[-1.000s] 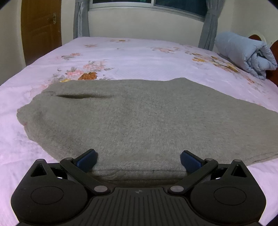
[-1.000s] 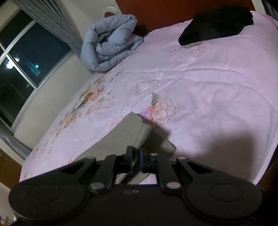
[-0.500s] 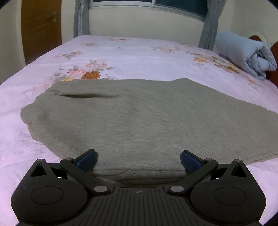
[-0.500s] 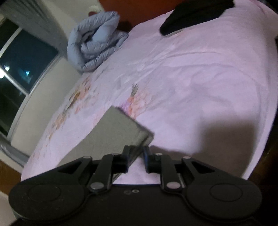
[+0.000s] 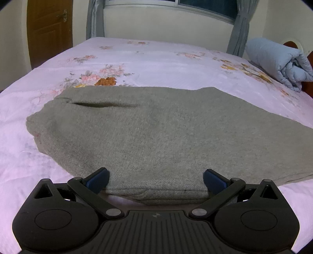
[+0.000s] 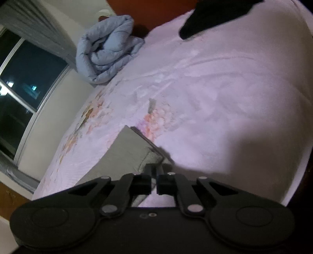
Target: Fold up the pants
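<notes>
Here, one fuzzy grey knit pants lies flat mid-frame on the pink floral sheet. The left gripper stands spread wide, flanking its near edge. The right gripper, blurred, looks clenched at the cuff; one rolled blue quilt sits upper left.

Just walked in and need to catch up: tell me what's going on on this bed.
A person is folding grey pants on a pink flowered bed, with a gripper in each hand. The left gripper is open, its blue pads on either side of the pants' near edge. The right gripper has just closed at a corner of the pants; whether it pinches cloth is unclear. A rolled blue quilt and something black lie near the headboard.
</notes>
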The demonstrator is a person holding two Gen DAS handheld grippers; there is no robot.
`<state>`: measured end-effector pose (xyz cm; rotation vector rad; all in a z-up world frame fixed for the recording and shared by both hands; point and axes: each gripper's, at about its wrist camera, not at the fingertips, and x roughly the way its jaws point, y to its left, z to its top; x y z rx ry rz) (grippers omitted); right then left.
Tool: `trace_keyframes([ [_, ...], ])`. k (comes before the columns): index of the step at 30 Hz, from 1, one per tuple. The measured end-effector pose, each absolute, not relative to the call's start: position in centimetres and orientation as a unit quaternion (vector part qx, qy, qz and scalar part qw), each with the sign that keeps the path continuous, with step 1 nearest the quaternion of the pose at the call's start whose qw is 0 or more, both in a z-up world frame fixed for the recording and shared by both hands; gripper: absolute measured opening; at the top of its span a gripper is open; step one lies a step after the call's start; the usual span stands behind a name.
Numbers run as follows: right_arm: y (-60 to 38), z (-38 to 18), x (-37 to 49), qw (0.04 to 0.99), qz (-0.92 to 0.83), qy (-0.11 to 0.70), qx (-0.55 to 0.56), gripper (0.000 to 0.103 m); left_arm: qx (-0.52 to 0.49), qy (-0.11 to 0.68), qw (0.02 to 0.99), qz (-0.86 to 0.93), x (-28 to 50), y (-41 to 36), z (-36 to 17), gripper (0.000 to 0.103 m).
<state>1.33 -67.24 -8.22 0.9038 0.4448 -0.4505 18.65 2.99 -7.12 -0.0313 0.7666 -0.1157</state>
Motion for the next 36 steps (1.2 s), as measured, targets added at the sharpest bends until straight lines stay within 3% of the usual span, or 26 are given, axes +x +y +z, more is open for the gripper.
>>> trace_keyframes([
  [2,-67.6,-8.4,0.9,0.843,-0.227,0.216,0.437,0.0,-0.014,0.373,0.926,-0.057,18.6,3.0,-7.0,0.103],
  [6,-67.6,-9.0,-0.9,0.833,-0.215,0.197,0.469,0.026,-0.018,0.366,0.928,-0.063,18.2,3.6,-6.9,0.103],
  [13,-67.1,-9.9,0.6,0.826,-0.182,0.193,0.498,0.041,-0.026,0.351,0.935,-0.036,17.5,3.0,-7.1,0.103],
  [15,-66.9,-9.8,1.5,0.828,-0.174,0.196,0.496,0.04,-0.032,0.361,0.931,-0.036,17.8,3.3,-7.3,0.103],
  [16,-66.9,-9.7,2.1,0.829,-0.177,0.204,0.49,0.035,-0.033,0.368,0.929,-0.033,18.1,3.4,-7.4,0.103],
  [18,-67.0,-9.6,2.6,0.825,-0.177,0.214,0.493,0.008,-0.037,0.366,0.929,-0.027,18.1,3.5,-6.9,0.103],
  [20,-66.8,-8.4,2.4,0.841,-0.161,0.197,0.478,0.008,-0.048,0.328,0.943,-0.031,17.1,3.8,-6.0,0.103],
  [23,-66.4,-8.3,2.8,0.857,-0.18,0.231,0.424,0.008,-0.073,0.389,0.918,-0.017,18.0,5.4,-8.2,0.103],
  [27,-67.3,-9.9,2.4,0.835,-0.177,0.238,0.463,0.008,-0.141,0.376,0.916,0.005,17.6,6.8,-6.9,0.103],
  [30,-66.7,-8.7,1.8,0.847,-0.188,0.224,0.445,0.019,-0.124,0.353,0.927,-0.02,17.0,4.1,-5.3,0.103],
  [36,-65.8,-7.2,-0.8,0.859,-0.236,0.181,0.418,0.019,-0.086,0.352,0.929,-0.08,17.3,-4.9,-5.2,0.103],
])
